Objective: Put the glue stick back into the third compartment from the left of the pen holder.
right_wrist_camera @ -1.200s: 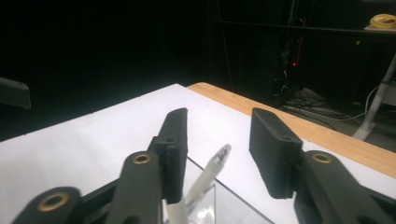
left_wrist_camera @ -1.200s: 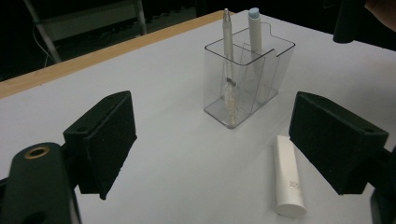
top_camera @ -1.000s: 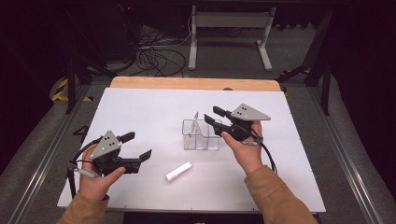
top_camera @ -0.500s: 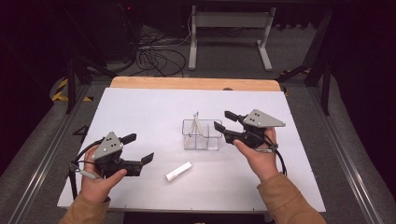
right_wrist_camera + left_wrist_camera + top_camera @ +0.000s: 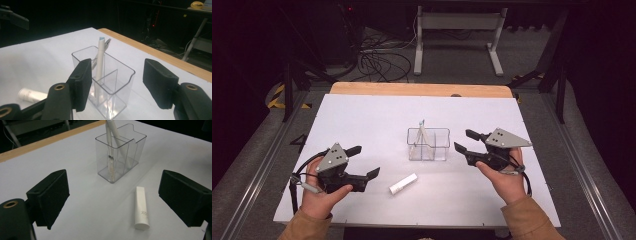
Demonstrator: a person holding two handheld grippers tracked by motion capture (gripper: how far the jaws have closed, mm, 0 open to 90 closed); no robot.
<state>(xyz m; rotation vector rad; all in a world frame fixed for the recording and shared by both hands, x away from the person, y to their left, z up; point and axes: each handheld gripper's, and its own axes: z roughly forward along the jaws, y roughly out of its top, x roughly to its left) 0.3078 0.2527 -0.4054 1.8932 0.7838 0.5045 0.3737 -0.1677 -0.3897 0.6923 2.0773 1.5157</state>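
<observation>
A: The room is dark. The surface is white, with a wooden edge at the far side.

B: What is on the left?

A: The left gripper, held in a hand. Its jaws are spread wide and nothing is between them. It is near the front edge.

B: And next to it?

A: A small white tube lies flat on the surface, just to the right of that gripper. In the left gripper view the tube lies ahead of the jaws, nearer the right one, and they are not touching it.

B: What is in the middle?

A: A clear box with two parts inside. A white stick leans up in the left part. A thin clear thing stands in there too, but I cannot tell what it is.

B: And on the right?

A: The right gripper, in the other hand. It is just beside the box and points at it. Its jaws have just been opening. They are apart, with nothing between them.
</observation>
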